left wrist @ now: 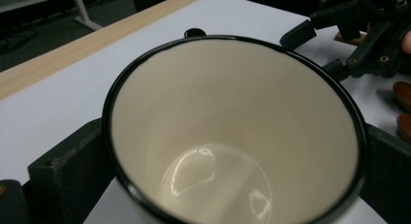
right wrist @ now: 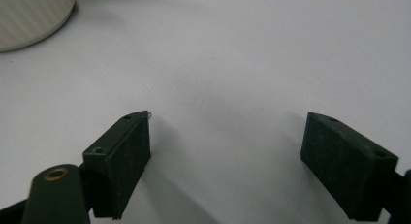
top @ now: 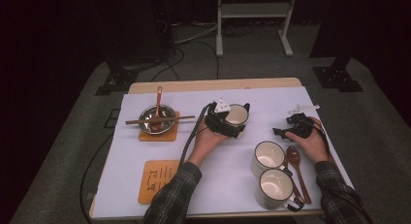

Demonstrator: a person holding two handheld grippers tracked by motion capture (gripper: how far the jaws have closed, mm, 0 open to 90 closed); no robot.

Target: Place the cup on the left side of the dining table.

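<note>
A cream mug with a black rim (top: 237, 114) sits at the middle of the white sheet, and my left gripper (top: 238, 119) is shut on it. In the left gripper view I look down into the empty mug (left wrist: 232, 136), with one black jaw pressed on each side of its wall. I cannot tell whether the mug rests on the sheet. My right gripper (top: 283, 132) stands open to the right of it, low over bare sheet, nothing between its fingers (right wrist: 121, 156). The right gripper (left wrist: 361, 30) is also seen just beyond the mug's rim.
Two more cream mugs (top: 268, 156) (top: 274, 187) stand at the front right beside two wooden spoons (top: 295, 161). At the left, a metal bowl (top: 157, 118) on a wooden coaster carries a spoon and chopsticks. A second coaster (top: 157, 180) lies front left. A pale mug wall (right wrist: 29, 15) is nearby.
</note>
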